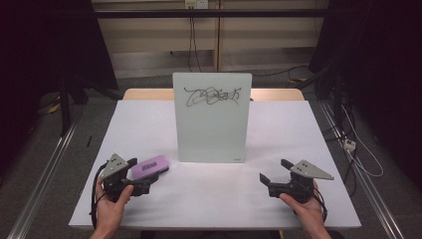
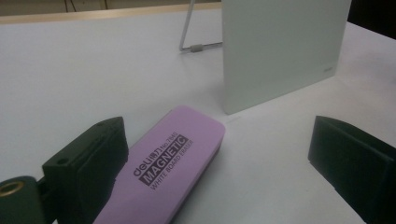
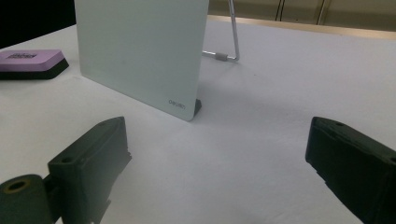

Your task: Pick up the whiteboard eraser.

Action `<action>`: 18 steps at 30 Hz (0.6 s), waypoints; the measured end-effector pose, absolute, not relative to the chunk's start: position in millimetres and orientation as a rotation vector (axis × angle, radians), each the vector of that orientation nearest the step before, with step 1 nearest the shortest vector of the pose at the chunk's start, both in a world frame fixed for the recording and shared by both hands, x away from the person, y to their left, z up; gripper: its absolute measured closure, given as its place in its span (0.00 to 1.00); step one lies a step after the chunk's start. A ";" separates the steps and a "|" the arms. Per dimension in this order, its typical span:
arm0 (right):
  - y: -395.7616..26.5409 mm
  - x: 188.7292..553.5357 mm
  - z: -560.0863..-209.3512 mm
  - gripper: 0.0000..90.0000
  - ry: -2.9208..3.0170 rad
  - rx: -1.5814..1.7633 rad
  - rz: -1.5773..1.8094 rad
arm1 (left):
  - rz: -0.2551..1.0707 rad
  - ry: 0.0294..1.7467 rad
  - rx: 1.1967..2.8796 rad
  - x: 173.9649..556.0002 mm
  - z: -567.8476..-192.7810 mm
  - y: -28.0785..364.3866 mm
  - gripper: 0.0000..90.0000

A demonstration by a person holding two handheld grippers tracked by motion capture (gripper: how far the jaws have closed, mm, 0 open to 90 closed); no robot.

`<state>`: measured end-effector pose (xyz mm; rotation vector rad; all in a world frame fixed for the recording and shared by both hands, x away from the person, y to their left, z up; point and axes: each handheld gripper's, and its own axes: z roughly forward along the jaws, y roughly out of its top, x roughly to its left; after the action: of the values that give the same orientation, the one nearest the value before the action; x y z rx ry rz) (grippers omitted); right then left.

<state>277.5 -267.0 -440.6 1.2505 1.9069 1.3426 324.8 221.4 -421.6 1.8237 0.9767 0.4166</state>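
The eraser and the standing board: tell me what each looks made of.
Eraser: likely moulded plastic, a matte lilac top with printed lettering over a dark base, perhaps felt. Board: smooth, faintly glossy white panel, glass or coated metal, I cannot tell which, propped on a bent metal wire stand.

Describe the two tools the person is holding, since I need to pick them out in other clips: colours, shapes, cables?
The left tool and the right tool match: black bodies, two blocky black jaws each, a grey three-cornered plate on top. A brass-coloured ring sits low on each tool body. A black cable trails from each. Forearms are bare, no sleeves.
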 end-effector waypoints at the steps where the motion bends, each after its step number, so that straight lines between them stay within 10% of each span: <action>1: -267.3 278.0 -441.1 0.06 1.911 1.256 1.340 | 0.414 0.974 1.830 324.9 -421.0 221.2 0.06; 18: -269.6 279.4 -441.7 0.06 1.914 1.267 1.338 | 0.413 0.987 1.855 332.6 -414.6 231.2 0.10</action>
<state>279.4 -269.6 -441.7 1.2674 1.9144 1.3381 332.6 231.2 -414.6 1.8551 0.9871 0.4129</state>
